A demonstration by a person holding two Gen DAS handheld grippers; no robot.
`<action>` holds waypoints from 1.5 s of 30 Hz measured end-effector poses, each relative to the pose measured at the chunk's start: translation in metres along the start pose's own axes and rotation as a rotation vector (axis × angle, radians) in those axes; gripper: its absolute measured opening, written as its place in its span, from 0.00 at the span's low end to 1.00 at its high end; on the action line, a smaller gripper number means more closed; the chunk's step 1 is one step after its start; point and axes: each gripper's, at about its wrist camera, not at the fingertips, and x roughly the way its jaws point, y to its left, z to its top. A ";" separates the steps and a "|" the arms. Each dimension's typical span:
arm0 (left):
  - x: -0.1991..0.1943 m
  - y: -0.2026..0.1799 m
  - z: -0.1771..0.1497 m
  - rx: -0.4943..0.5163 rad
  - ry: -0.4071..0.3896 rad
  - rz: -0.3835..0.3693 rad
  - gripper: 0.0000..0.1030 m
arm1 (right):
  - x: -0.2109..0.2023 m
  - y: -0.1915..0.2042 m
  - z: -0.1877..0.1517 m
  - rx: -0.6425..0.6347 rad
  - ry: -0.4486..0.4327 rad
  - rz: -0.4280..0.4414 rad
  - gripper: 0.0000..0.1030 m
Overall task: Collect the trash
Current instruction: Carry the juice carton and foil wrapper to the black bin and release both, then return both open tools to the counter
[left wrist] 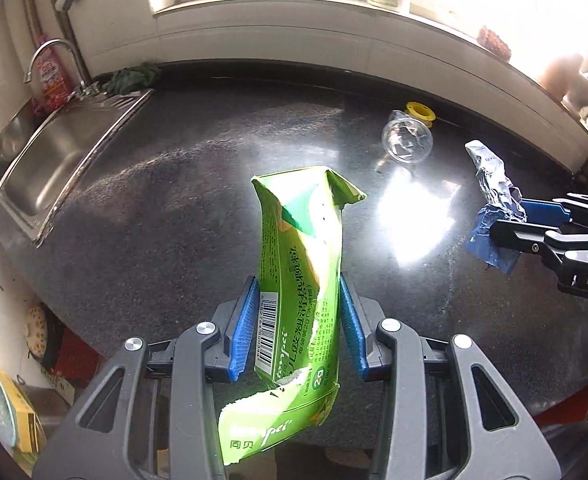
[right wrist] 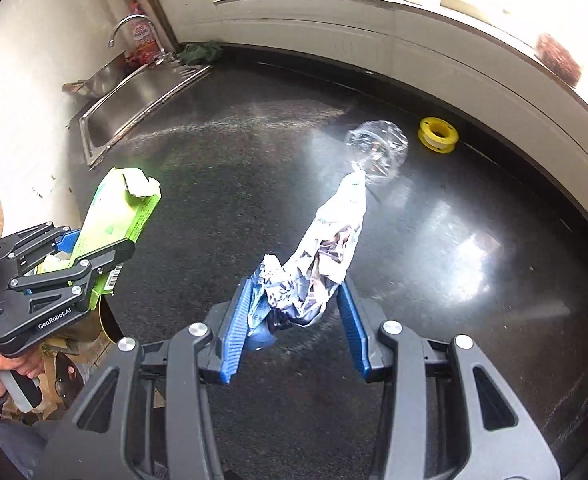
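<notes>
Above the dark tabletop (left wrist: 154,216) I hold two pieces of trash clear of the surface. My left gripper (left wrist: 299,322) has its jaws clamped on a torn green carton (left wrist: 300,248), gripped mid-length; it is light, flattened card that buckles, so a mid-body hold suits it. My right gripper (right wrist: 294,312) has its jaws clamped on a crumpled wrapper (right wrist: 326,256), soft and feather-light, liable to slip if loosened. Near the back edge, toward the right corner, a clear plastic cup (right wrist: 378,152) lies beside a yellow reel (right wrist: 438,134); the cup looks thin and crushable. The sink (left wrist: 50,160) fills the left end; between them the middle is open room.
</notes>
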 end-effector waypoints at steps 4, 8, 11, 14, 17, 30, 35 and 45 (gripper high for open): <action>-0.019 0.055 -0.025 -0.117 -0.014 0.090 0.38 | 0.015 0.060 0.023 -0.126 0.011 0.080 0.42; -0.037 0.115 -0.061 -0.246 -0.003 0.191 0.38 | 0.036 0.138 0.040 -0.275 0.045 0.183 0.42; -0.049 0.158 -0.094 -0.359 0.015 0.250 0.38 | 0.055 0.201 0.044 -0.389 0.090 0.266 0.43; -0.056 0.197 -0.129 -0.470 0.044 0.295 0.38 | 0.077 0.261 0.043 -0.489 0.151 0.345 0.43; -0.058 0.228 -0.163 -0.574 0.063 0.319 0.38 | 0.100 0.316 0.038 -0.577 0.210 0.408 0.43; -0.008 0.304 -0.235 -0.774 0.091 0.275 0.41 | 0.193 0.437 0.010 -0.777 0.374 0.422 0.45; 0.000 0.323 -0.241 -0.797 0.087 0.297 0.78 | 0.206 0.453 0.014 -0.785 0.359 0.393 0.77; -0.009 0.329 -0.244 -0.795 0.097 0.317 0.80 | 0.188 0.431 0.025 -0.732 0.343 0.417 0.79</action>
